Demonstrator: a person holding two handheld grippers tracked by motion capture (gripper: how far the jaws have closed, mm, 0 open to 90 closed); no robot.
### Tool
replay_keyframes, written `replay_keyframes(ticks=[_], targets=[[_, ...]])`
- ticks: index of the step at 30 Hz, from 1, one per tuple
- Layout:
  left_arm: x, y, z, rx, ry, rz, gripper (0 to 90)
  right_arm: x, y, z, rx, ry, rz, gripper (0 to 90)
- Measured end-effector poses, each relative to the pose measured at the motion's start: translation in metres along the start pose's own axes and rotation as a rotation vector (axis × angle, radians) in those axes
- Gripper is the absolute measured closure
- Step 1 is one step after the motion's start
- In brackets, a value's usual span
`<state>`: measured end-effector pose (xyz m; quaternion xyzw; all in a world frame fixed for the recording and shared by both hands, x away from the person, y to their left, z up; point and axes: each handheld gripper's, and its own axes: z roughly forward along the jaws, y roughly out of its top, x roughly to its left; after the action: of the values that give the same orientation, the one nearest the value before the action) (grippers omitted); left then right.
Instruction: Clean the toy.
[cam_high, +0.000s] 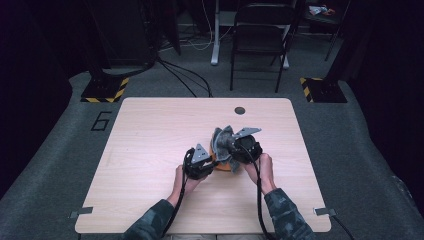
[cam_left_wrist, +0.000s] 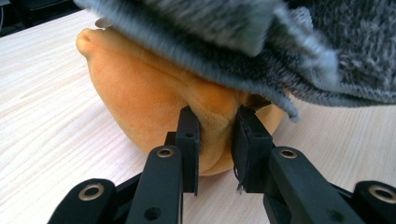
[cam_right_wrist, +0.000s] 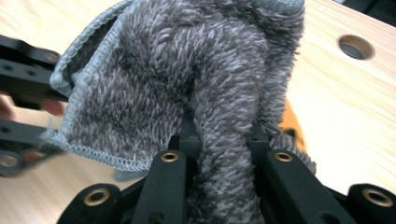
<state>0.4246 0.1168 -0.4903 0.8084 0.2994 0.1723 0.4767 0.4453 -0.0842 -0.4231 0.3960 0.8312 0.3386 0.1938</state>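
Note:
An orange plush thing lies on the light wooden table, near its middle. A grey fluffy cloth is draped over it. My left gripper comes in from the left and is shut on a fold of the orange plush; in the left gripper view its pads pinch the soft fabric under the cloth. My right gripper comes from the right and is shut on the grey cloth, held bunched between its jaws. A bit of orange shows behind the cloth.
A round hole sits in the table's far edge area. Beyond the table stand a folding chair and two stand bases with yellow-black tape. Cables trail from both grippers toward the near edge.

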Motion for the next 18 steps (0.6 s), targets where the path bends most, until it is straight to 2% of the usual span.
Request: replay_keyframes(ticks=[3,12,15,18], targets=[[0.002,-0.001,0.0,0.002,-0.007,-0.01,73.9,-0.01,-0.007,0.0,0.016,-0.029,0.001,76.4],[0.004,-0.001,0.0,0.004,-0.021,-0.019,73.9,-0.045,-0.031,0.008,0.081,-0.074,0.103,76.5],[0.005,-0.001,0.001,-0.002,-0.016,-0.017,73.9,-0.054,-0.04,0.015,0.119,-0.084,0.138,76.4],[0.006,-0.001,0.0,0.003,-0.028,-0.028,73.9,-0.063,-0.049,0.023,0.156,-0.087,0.164,76.4]])
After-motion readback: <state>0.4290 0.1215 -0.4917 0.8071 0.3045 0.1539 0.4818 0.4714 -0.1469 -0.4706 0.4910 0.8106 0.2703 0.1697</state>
